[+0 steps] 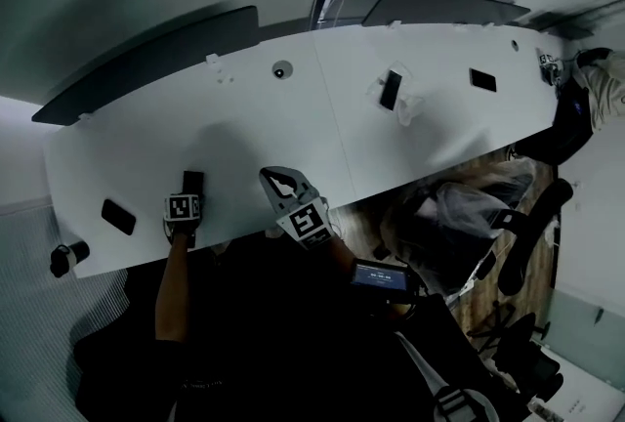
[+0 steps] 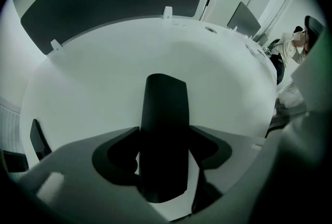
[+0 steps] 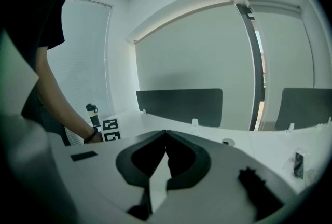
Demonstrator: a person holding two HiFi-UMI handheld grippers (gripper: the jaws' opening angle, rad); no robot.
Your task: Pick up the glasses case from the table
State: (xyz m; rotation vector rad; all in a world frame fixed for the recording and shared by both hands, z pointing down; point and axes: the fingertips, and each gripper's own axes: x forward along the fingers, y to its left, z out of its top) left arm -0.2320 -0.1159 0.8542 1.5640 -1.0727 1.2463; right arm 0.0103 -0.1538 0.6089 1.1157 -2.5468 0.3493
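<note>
grip next, judging by the left tool: jaws wide, pointing down, straddling the black glasses case flat on the white surface near its front edge, gap showing on one side. centre, close on the long sides, lift straight. right tool just beside, jaws together, empty. flat dark slab and bottle leftward, well apart; no obstruction.

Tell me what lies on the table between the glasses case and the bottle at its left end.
In the head view, one flat black rectangular item lies between the glasses case and the bottle; otherwise bare table.
</note>
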